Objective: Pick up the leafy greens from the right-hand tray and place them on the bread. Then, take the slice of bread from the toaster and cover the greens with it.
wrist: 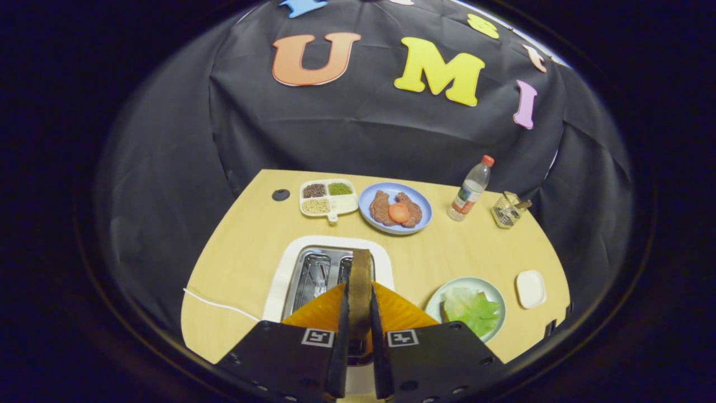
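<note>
Gripper (359, 313) is holding a brown toasted slice of bread (359, 282) edge-on, both fingers pressing its 2 flat sides; the slice is standing upright between them. Directly beneath, a white toaster with a shiny metal slotted top (313, 274) is sitting on the pale wooden table (246, 246), the slice's upper end showing above the right-hand slot. A thin white cable (218, 304) is running off from the toaster toward 9 o'clock.

At about 3 o'clock of the fingers, a pale green round plate (492, 291) is carrying a light slice of bread with green leafy greens (478, 313) lying on top. Just beyond it at 3 o'clock, a small white rounded dish (530, 289) is resting.

Toward 12 o'clock beyond the toaster, a blue round plate (420, 202) is holding 2 brown meat pieces and a red tomato slice (398, 212). At 11 o'clock, a white divided tray of grains (329, 196). At 1 o'clock, a clear plastic bottle with a red cap (471, 190) and a wire basket (508, 210).
</note>
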